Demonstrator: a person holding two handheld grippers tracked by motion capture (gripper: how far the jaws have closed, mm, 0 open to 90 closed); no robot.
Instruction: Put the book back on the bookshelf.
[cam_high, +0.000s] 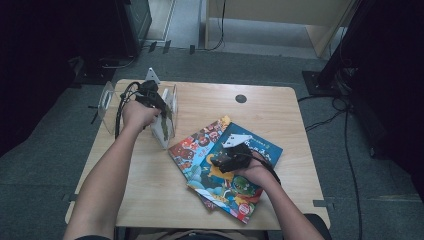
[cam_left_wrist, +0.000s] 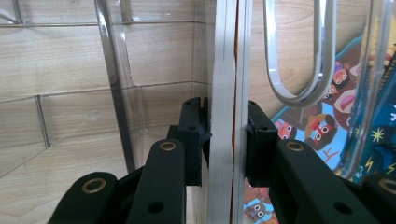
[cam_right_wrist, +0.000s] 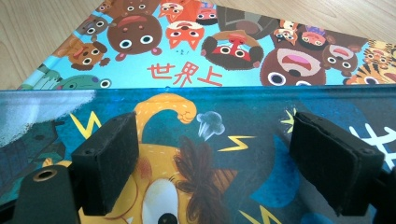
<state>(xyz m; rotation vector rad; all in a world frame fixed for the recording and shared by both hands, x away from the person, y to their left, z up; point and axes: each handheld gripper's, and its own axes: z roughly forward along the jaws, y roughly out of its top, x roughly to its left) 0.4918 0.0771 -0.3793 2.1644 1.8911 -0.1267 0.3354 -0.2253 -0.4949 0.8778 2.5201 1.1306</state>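
The left tongs (cam_high: 161, 111) stand over a clear rack (cam_high: 107, 100) at the far left of the surface (cam_high: 150, 185). A thin white book (cam_high: 163, 131) stands upright on its edge in the rack, against one of the clear dividers. In the left gripper view the two black jaws sit one on each side of that book (cam_left_wrist: 227, 93), narrowly apart, the right pad (cam_left_wrist: 258, 135) against the cover and the left pad (cam_left_wrist: 198, 140) at or just off the page edges; whether they truly press I cannot tell for sure, but the book fills the gap between them. A clear loop-shaped divider (cam_left_wrist: 299, 93) rises just to the right of the book, and the wood grain shows through the rack wall (cam_left_wrist: 112, 84) to the left.

The right tongs (cam_high: 224, 161) rest over a pile of picture books near the middle and right of the surface. The top one is a dark blue book (cam_high: 260, 147) with an orange creature and yellow lightning marks; it lies flat and overlaps a light blue book (cam_high: 192, 150) covered in cartoon animal faces. A third book (cam_high: 235, 205) peeks out under them at the near edge. In the right gripper view the jaws stand wide apart above the dark blue cover (cam_right_wrist: 224, 140), with nothing between the pads (cam_right_wrist: 105, 163); the light blue book (cam_right_wrist: 187, 51) lies just beyond its far edge, with red characters printed on it.
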